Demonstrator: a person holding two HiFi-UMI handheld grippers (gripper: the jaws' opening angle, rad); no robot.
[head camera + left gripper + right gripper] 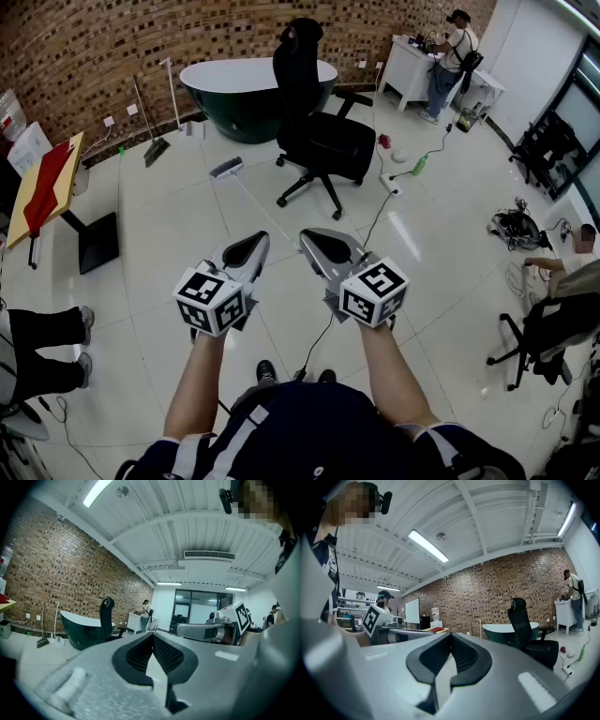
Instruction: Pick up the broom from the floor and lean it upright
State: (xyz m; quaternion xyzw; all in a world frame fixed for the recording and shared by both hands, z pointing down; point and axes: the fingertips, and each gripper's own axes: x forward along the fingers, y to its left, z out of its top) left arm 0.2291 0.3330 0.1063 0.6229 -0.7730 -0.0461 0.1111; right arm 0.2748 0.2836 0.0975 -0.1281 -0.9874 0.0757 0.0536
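The broom (pixel 228 168) lies flat on the white tiled floor, its grey head near the bathtub and its thin handle (pixel 262 211) running toward me. Both grippers are held level in front of me, well short of the broom and above the floor. My left gripper (pixel 249 247) is shut with nothing between its jaws; in its own view the jaws (pixel 152 637) meet at the tips. My right gripper (pixel 322 246) is beside it, also shut and empty, its jaws (pixel 449 638) touching at the tips. The broom does not show in either gripper view.
A black office chair (pixel 319 141) and a dark green bathtub (pixel 246 92) stand beyond the broom. Another broom and a dustpan (pixel 155 145) lean on the brick wall. A cable (pixel 375 220) crosses the floor on the right. A person's legs (pixel 47 342) are at the left.
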